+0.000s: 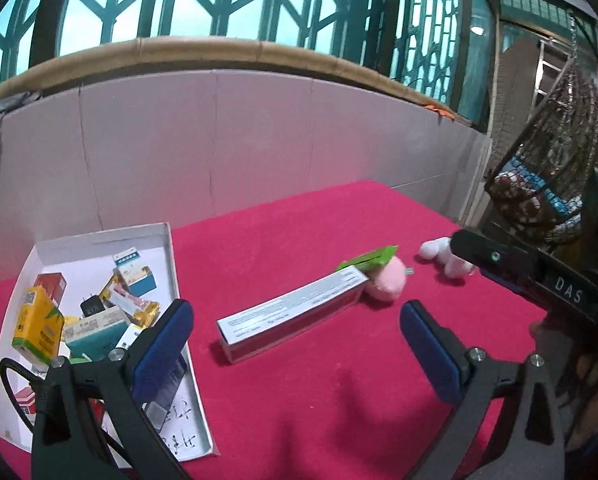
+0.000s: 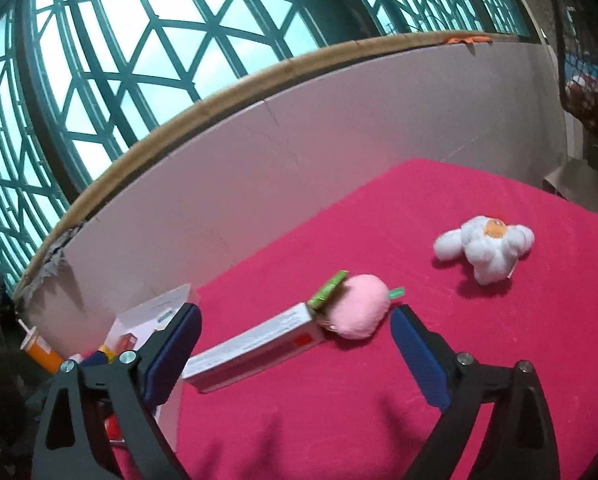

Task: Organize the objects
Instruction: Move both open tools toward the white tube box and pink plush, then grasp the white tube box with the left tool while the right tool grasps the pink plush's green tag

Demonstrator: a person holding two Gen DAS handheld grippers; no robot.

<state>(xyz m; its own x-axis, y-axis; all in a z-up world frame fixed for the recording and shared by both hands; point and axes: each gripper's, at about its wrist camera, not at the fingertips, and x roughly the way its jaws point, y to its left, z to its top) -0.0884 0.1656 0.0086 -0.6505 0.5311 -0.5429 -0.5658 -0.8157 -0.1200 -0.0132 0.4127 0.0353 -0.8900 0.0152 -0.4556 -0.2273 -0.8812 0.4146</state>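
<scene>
A long white carton [image 1: 289, 314] [image 2: 255, 350] lies on the red cloth [image 1: 339, 400] [image 2: 419, 240]. A pink plush ball [image 1: 385, 284] [image 2: 357, 310] and a small green packet [image 1: 369, 258] [image 2: 327, 294] rest at its far end. A white plush toy [image 1: 445, 258] [image 2: 485, 248] lies further right. A white tray [image 1: 169, 264] [image 2: 171, 300] at the left holds several small boxes. My left gripper [image 1: 295, 344] is open and empty above the carton. My right gripper [image 2: 295, 344] is open and empty, also over the carton; its body shows in the left wrist view [image 1: 531, 276].
A grey board wall [image 1: 239, 140] [image 2: 299, 140] backs the table, with green lattice windows behind. A hanging wicker basket [image 1: 551, 160] is at the far right. An orange bottle [image 2: 39, 348] stands left of the tray.
</scene>
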